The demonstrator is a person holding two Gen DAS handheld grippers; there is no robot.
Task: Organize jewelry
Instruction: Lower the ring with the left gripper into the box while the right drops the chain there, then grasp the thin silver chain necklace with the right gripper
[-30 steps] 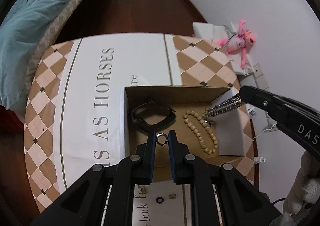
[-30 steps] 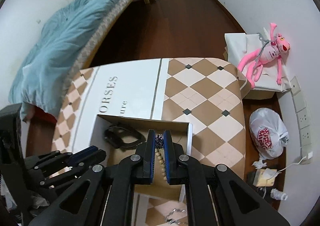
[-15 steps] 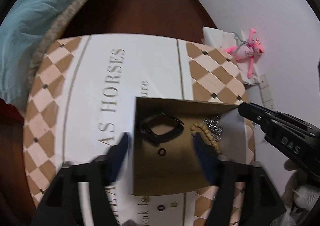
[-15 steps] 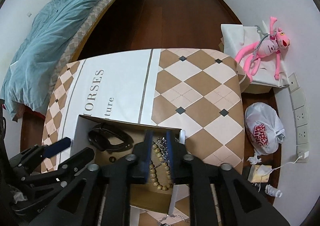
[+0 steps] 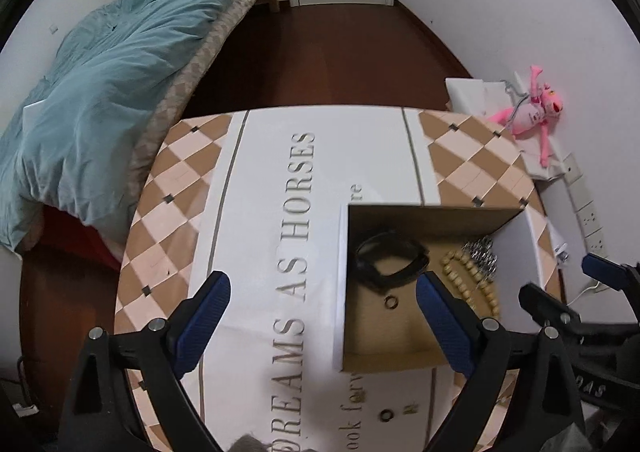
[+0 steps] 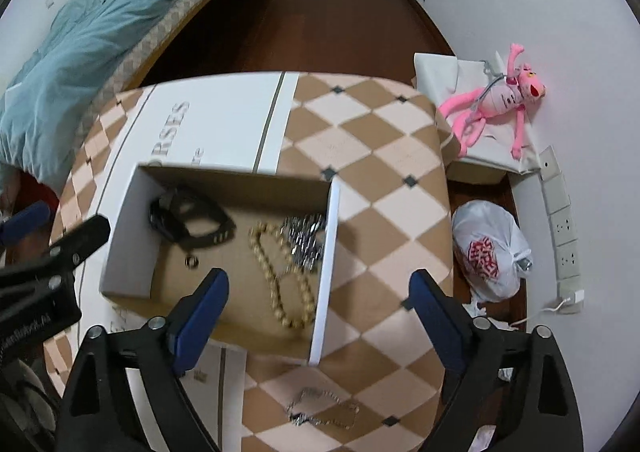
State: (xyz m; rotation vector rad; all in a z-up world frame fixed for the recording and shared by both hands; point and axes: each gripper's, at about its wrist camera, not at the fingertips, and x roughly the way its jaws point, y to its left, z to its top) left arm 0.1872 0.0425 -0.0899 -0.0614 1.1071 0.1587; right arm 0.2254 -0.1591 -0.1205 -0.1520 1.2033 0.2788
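An open cardboard box (image 5: 342,284) (image 6: 323,280) stands on the table. Inside lie a black bracelet (image 5: 390,258) (image 6: 188,218), a small ring (image 5: 391,302) (image 6: 191,261), a wooden bead bracelet (image 5: 476,284) (image 6: 280,292) and a silver chain (image 5: 482,252) (image 6: 306,238). My left gripper (image 5: 322,312) is open and empty above the table left of the box. My right gripper (image 6: 318,306) is open and empty above the box's near right corner. Another silver chain (image 6: 320,414) lies on the table in front of the box. A ring (image 5: 385,415) and a small earring (image 5: 412,408) lie near the table's front edge.
The table (image 5: 260,212) has a checked cloth with a white lettered panel. A bed with a teal duvet (image 5: 100,100) stands at the left. A pink plush toy (image 6: 496,100) and a white plastic bag (image 6: 488,252) lie by the right wall.
Both grippers opened and pulled back and up. The left one let the ring go into the box; the right one let the silver chain go into the box.
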